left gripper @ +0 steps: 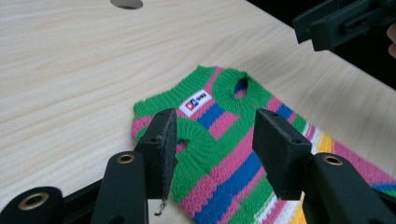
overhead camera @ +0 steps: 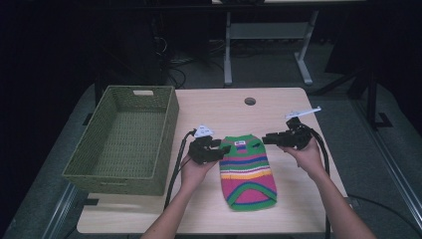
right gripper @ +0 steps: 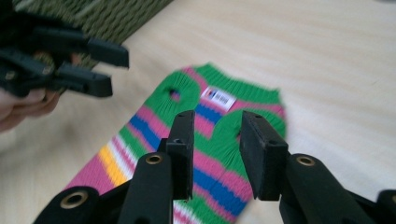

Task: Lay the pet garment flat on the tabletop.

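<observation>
Striped sweater (overhead camera: pixel 248 170) lies flat on the table (overhead camera: pixel 278 107), collar end away from me, wicker basket (overhead camera: pixel 124 139) to its left. My left gripper (overhead camera: pixel 220 148) and right gripper (overhead camera: pixel 266 139) hover at the collar corners, jaws apart, nothing between them. Step in hand looks like the approach; next I should lower and pinch each shoulder.

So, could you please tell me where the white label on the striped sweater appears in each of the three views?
High view: the white label sits at the sweater's far end, centre of the table.
Left gripper view: the label is above the left jaw, left of the neck hole.
Right gripper view: the label is above the jaws, right of the armhole.
Shared landmark: the green collar band beside the label.
</observation>
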`<state>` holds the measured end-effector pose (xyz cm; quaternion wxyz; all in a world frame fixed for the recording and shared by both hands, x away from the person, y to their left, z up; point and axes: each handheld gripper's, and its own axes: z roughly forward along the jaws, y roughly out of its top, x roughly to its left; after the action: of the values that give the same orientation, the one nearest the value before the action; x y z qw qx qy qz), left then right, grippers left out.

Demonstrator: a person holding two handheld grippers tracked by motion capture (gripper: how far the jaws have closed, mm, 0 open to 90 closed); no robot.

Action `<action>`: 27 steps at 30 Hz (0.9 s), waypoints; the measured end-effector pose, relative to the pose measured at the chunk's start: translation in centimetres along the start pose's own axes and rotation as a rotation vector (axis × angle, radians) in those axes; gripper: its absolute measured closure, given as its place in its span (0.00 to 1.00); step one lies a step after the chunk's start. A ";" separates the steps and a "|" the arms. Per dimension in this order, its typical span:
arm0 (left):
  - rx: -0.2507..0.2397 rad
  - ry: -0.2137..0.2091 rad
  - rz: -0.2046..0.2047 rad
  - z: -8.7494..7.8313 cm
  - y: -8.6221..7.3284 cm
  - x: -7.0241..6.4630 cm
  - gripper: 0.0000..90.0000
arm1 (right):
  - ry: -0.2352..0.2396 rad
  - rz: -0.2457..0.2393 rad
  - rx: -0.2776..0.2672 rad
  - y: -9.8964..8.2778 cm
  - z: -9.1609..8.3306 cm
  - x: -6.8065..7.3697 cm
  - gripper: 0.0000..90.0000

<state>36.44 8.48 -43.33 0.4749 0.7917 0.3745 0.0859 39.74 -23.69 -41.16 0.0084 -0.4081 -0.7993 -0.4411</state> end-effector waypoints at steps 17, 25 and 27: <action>0.089 -0.135 0.064 -1.0 -2.3 -2.0 0.75 | 0.056 -0.108 0.142 -4.1 0.4 2.4 0.85; 0.197 -0.151 0.157 -0.6 -3.2 -3.0 1.00 | 0.061 -0.150 0.232 -5.5 0.9 3.1 1.00; 0.223 -0.171 0.169 -0.3 -3.4 -3.4 1.00 | 0.067 -0.152 0.247 -5.8 1.1 3.1 1.00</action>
<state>32.17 7.27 -45.22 0.4051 0.8726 0.2722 0.0157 34.21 -22.52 -44.66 0.0518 -0.3274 -0.8753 -0.3520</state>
